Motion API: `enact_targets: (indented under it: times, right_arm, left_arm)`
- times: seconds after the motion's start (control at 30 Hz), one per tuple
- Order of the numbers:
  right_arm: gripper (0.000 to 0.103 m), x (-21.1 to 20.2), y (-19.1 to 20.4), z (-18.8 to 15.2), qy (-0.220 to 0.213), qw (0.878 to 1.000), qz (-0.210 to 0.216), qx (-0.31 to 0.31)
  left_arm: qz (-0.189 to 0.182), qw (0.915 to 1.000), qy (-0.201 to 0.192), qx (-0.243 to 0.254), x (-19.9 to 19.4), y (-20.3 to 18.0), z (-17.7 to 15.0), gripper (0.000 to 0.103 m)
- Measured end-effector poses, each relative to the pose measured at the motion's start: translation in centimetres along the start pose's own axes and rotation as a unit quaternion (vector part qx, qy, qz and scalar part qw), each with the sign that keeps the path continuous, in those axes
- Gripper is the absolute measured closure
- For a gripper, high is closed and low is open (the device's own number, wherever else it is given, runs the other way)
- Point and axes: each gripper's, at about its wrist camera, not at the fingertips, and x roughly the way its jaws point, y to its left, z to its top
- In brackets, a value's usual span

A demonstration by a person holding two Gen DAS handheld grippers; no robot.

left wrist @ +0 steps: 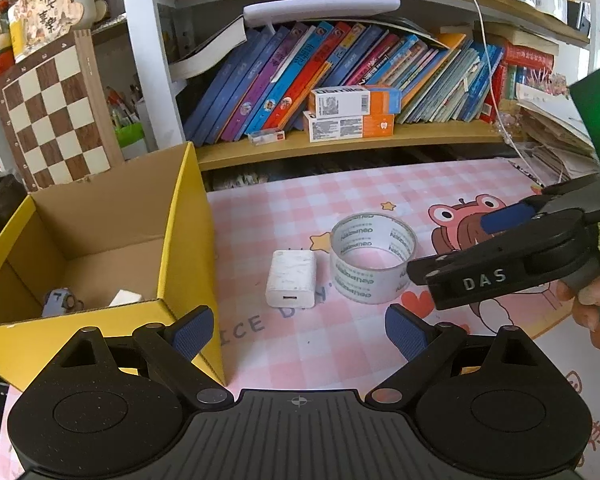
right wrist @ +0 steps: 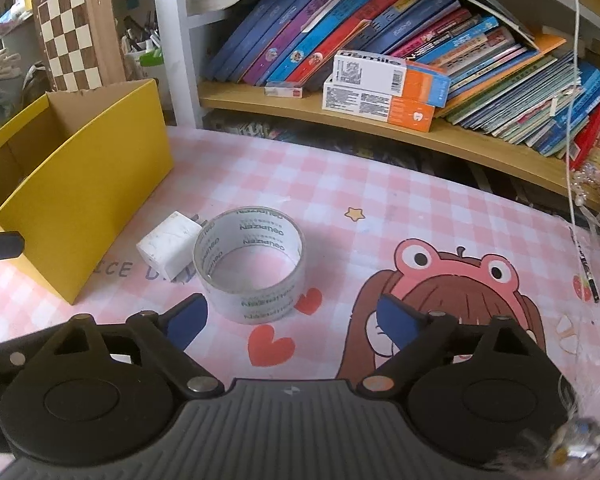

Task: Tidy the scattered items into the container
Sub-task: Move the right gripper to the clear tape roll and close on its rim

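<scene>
Two loose items lay on the pink checked counter (right wrist: pixel 380 184): a white charger (left wrist: pixel 291 279) and a roll of clear tape (left wrist: pixel 373 257), side by side and touching or nearly so. From the left hand-held gripper (left wrist: pixel 299 332), whose blue-padded fingers (left wrist: pixel 193 332) stood wide apart with nothing between them, the charger sat just ahead and slightly left of centre, lying flat with its port facing the camera, and the tape stood on its edge just ahead to the right. The yellow cardboard box (left wrist: pixel 180 216), the container, stood open-topped to the left of this hand-held gripper, its near corner just beside the left finger; inside it, on the floor, lay a small blue-grey object (left wrist: pixel 62 302) and a white piece (left wrist: pixel 125 298), both too small to identify. The right hand-held gripper (right wrist: pixel 292 322) was likewise spread open and empty, hovering over the counter with the tape just ahead of its left finger and the charger beyond that, close to the box wall. In the left wrist view it reached in from the right, its tip close beside the tape, though contact could not be judged. Behind the counter, a wooden shelf (right wrist: pixel 380 128) carried leaning books (left wrist: pixel 300 64) and two stacked orange-and-white cartons (right wrist: pixel 384 92).
</scene>
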Motion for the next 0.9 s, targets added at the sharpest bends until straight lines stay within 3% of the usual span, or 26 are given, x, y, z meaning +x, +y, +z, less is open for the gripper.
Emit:
enact_targets:
  times: [0.17,0.4,0.9]
  right_arm:
    - [0.018,1.2,-0.4,0.7,0.012,1.0,0.006,0.014]
    - [0.036,3.0,-0.8,1.8,0.021,1.0,-0.001,0.02]
    - [0.059,6.5,-0.3,2.5,0.058,0.998,0.0,0.014]
  left_arm:
    - [-0.001,0.9999,0.009,0.012,0.6,-0.3,-0.1,0.008]
    - [-0.002,0.9997,0.013,0.02,0.7,-0.4,-0.2,0.008]
    - [0.006,0.9997,0.011,0.02,0.4,0.1,-0.3,0.008]
